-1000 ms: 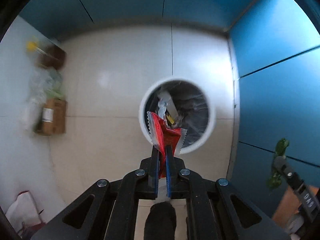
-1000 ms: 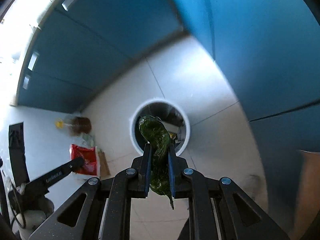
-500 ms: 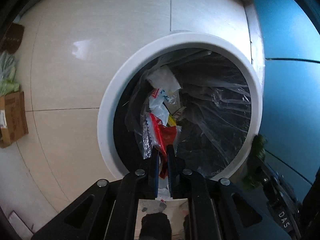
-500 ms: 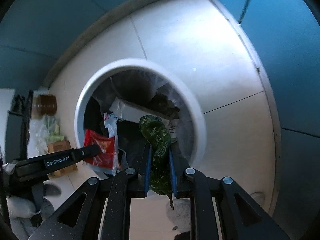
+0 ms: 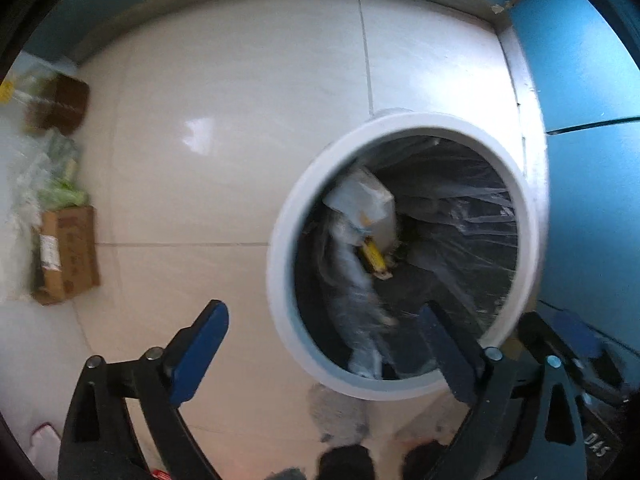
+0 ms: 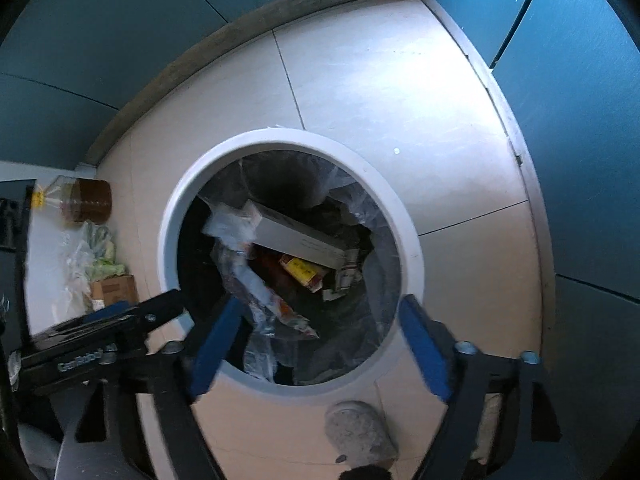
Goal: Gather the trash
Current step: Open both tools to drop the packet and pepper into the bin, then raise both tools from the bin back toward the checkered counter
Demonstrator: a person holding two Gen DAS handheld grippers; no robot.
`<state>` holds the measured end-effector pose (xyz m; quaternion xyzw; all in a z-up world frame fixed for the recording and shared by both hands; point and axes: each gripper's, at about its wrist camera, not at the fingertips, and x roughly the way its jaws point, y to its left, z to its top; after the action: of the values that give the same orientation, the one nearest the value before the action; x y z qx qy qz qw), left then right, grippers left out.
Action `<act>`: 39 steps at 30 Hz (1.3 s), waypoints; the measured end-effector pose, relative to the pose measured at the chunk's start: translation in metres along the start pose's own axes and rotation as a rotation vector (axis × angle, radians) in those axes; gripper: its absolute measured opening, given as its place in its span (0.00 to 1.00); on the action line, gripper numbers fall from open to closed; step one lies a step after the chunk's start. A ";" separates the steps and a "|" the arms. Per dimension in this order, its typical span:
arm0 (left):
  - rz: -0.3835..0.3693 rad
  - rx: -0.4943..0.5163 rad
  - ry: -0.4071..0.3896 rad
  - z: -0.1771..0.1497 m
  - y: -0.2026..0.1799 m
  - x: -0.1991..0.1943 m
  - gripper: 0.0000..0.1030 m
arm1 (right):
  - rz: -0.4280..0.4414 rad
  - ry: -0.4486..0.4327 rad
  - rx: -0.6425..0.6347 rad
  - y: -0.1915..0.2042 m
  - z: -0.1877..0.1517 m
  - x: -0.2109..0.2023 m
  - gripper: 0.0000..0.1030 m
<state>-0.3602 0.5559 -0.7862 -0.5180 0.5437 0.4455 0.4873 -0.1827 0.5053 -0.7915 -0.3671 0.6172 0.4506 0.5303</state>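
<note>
Left wrist view: the left claw (image 5: 324, 344) stands wide w/ nothing between its blue pads; its jaws have just been opening. The white bin (image 5: 280, 248) lies at about 1 o'clock from the claw, its mouth only partly under the right finger, and trash incl. a yellow packet (image 5: 374, 256) lies inside on the clear liner. More trash, a cardboard box (image 5: 66, 254), waits on the floor at 9 o'clock, well apart. Right wrist view: the right claw (image 6: 320, 344) is also wide & empty, jaws just opened, directly over the bin mouth; a red wrapper (image 6: 286, 312) lies in the bin between the fingers. I judge the left hand nearer to the floor trash for the next pick.
</note>
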 end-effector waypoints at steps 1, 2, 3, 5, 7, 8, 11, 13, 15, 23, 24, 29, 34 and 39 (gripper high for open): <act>0.030 0.011 -0.017 -0.002 -0.001 -0.001 0.95 | -0.020 -0.006 -0.007 -0.001 -0.001 -0.001 0.93; 0.056 0.017 -0.037 -0.004 -0.002 -0.002 0.95 | -0.044 -0.011 -0.016 -0.001 -0.003 -0.001 0.97; 0.070 0.022 -0.049 -0.006 -0.002 -0.003 0.95 | -0.071 -0.019 -0.028 -0.001 -0.004 -0.001 0.99; 0.097 0.024 -0.073 -0.009 0.000 -0.004 0.95 | -0.113 -0.030 -0.049 0.000 -0.007 -0.001 0.99; 0.110 0.021 -0.100 -0.012 0.002 -0.008 0.95 | -0.134 -0.037 -0.062 -0.001 -0.010 -0.002 0.99; 0.119 0.018 -0.110 -0.014 0.003 -0.010 0.95 | -0.140 -0.038 -0.067 0.000 -0.011 -0.003 0.99; 0.121 0.014 -0.125 -0.019 0.004 -0.014 0.95 | -0.154 -0.046 -0.084 -0.001 -0.015 -0.006 0.99; 0.127 0.012 -0.133 -0.022 0.004 -0.018 0.95 | -0.163 -0.050 -0.093 0.000 -0.017 -0.008 0.99; 0.138 0.014 -0.146 -0.027 0.002 -0.026 0.95 | -0.163 -0.052 -0.095 -0.001 -0.021 -0.012 0.99; 0.156 0.011 -0.185 -0.065 0.001 -0.088 0.95 | -0.140 -0.079 -0.090 -0.002 -0.048 -0.069 0.99; 0.154 0.011 -0.190 -0.074 0.002 -0.102 0.95 | -0.131 -0.080 -0.088 -0.002 -0.052 -0.081 0.99; 0.139 -0.005 -0.206 -0.116 0.002 -0.173 0.95 | -0.089 -0.085 -0.098 0.006 -0.076 -0.157 0.99; 0.119 -0.015 -0.222 -0.156 -0.001 -0.247 0.95 | -0.055 -0.127 -0.157 0.024 -0.098 -0.257 0.99; 0.111 -0.006 -0.275 -0.192 -0.009 -0.337 0.95 | -0.015 -0.177 -0.211 0.038 -0.117 -0.357 0.99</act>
<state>-0.3685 0.4094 -0.4269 -0.4226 0.4983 0.5403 0.5303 -0.1959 0.3978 -0.4294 -0.3842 0.5143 0.5397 0.5446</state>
